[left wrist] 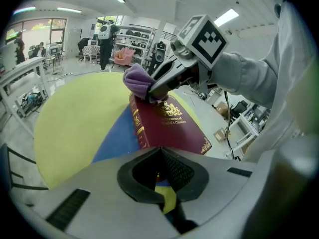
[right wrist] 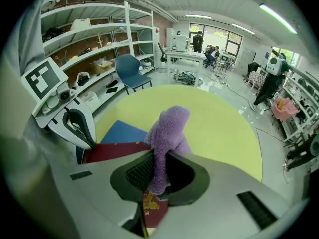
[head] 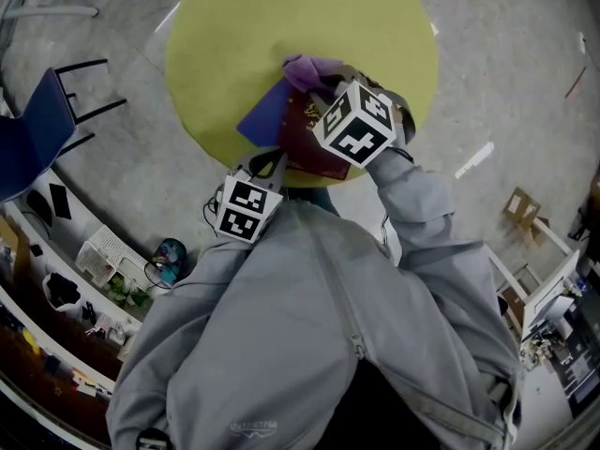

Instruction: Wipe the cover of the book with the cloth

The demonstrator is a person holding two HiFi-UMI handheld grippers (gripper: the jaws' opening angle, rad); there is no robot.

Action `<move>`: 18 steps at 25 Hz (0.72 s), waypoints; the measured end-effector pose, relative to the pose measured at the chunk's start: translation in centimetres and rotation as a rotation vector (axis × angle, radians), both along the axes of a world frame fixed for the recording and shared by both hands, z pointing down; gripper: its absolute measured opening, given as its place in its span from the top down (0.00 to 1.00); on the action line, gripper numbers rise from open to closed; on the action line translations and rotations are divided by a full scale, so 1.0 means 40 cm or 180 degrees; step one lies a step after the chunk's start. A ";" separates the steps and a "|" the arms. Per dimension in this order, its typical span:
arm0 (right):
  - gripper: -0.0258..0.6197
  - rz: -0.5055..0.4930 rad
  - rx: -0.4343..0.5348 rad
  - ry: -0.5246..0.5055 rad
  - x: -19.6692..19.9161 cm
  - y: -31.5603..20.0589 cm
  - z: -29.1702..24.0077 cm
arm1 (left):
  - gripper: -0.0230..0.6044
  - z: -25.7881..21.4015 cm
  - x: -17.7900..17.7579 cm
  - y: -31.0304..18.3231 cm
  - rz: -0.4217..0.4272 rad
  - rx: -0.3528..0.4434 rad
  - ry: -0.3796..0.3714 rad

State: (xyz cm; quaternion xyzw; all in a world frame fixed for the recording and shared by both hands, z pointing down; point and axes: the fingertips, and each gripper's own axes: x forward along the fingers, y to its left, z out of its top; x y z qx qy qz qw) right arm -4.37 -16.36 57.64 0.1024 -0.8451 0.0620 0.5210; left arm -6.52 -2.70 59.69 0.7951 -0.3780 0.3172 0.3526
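Note:
A maroon book [head: 305, 134] [left wrist: 169, 126] with gold print lies on a blue book [head: 267, 111] [left wrist: 119, 141] on the round yellow table [head: 375, 26]. My right gripper [head: 323, 82] [right wrist: 158, 171] is shut on a purple cloth [head: 309, 67] [right wrist: 169, 133] and holds it against the far end of the maroon cover; the left gripper view shows the cloth [left wrist: 138, 81] touching the book. My left gripper [head: 267, 165] [left wrist: 160, 156] sits at the books' near edge, its jaws closed together with nothing seen between them.
The books lie near the table's front edge. A blue chair [head: 42, 120] [right wrist: 130, 69] stands left of the table, with shelves [right wrist: 94, 39] behind it. White desks [head: 544, 279] and a cardboard box [head: 521, 209] stand on the floor at the right.

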 end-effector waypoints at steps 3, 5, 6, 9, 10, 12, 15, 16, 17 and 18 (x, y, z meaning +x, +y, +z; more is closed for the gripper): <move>0.84 0.0056 -0.0001 0.0047 0.039 -0.003 0.000 | 0.93 -0.002 0.013 -0.006 -0.0080 -0.0021 0.0035; 0.84 0.0091 0.0004 0.0082 0.067 -0.001 -0.002 | 0.93 -0.009 0.023 -0.012 -0.0110 -0.0017 0.0050; 0.84 0.0111 0.0010 0.0099 0.079 0.001 -0.002 | 0.93 -0.011 0.025 -0.013 -0.0119 -0.0003 0.0044; 0.84 0.0172 0.0030 0.0146 0.111 0.008 0.000 | 0.93 -0.010 0.026 -0.015 -0.0178 0.0034 0.0037; 0.84 0.0192 0.0036 0.0159 0.120 0.010 0.002 | 0.93 -0.010 0.025 -0.015 -0.0197 0.0043 0.0036; 0.84 0.0236 0.0047 0.0181 0.137 0.014 0.004 | 0.93 -0.008 0.023 -0.015 -0.0214 0.0060 0.0026; 0.84 0.0311 0.0057 0.0207 0.164 0.022 0.007 | 0.93 -0.007 0.022 -0.015 -0.0229 0.0076 0.0011; 0.84 0.0337 0.0058 0.0215 0.173 0.024 0.007 | 0.93 -0.007 0.022 -0.014 -0.0239 0.0079 0.0008; 0.84 0.0362 0.0060 0.0223 0.182 0.027 0.008 | 0.93 -0.007 0.021 -0.014 -0.0248 0.0083 0.0006; 0.84 0.0387 0.0062 0.0232 0.191 0.029 0.009 | 0.94 -0.006 0.021 -0.013 -0.0254 0.0086 0.0004</move>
